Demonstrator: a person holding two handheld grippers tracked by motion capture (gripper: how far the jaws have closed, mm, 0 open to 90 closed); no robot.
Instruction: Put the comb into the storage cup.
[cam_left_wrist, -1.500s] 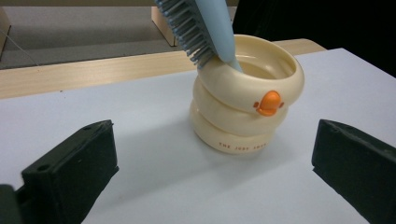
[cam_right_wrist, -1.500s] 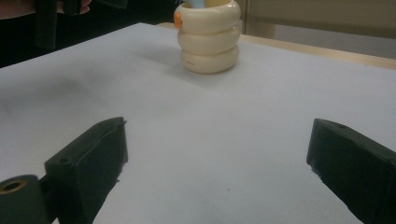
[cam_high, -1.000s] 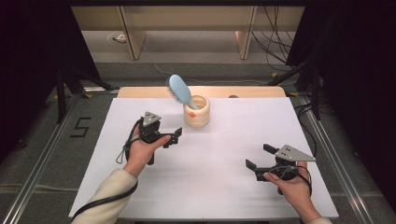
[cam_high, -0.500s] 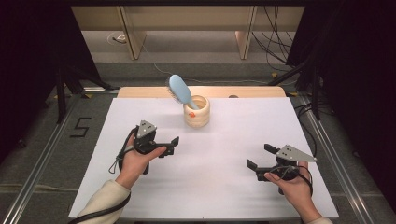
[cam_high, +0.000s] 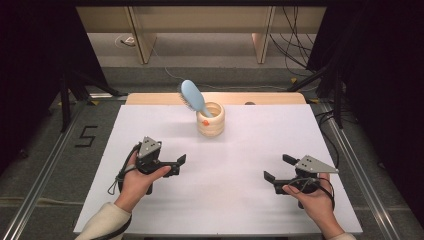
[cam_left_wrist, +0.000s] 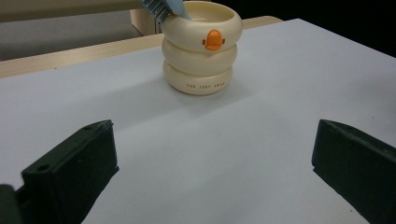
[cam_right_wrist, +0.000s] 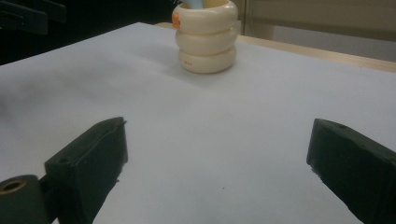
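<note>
Hairbrush (cam_high: 191, 98) — a light-blue brush standing handle-down in a cream ringed cup (cam_high: 210, 119), its bristled head leaning out over the rim toward the far left. The cup stands upright near the far edge of the white table (cam_high: 240, 210), about midway across; in the left gripper view it shows three stacked rings, an orange mark (cam_left_wrist: 213, 40) under the rim and small lettering on the lowest ring. Left gripper (cam_high: 177, 165) — held low over the table on the near left, well apart from the cup, jaws spread wide with nothing between them. Right gripper (cam_high: 278, 168) — held over the near right of the table, likewise well apart from the cup, jaws spread and empty; both gripper views look across bare tabletop toward the cup.
</note>
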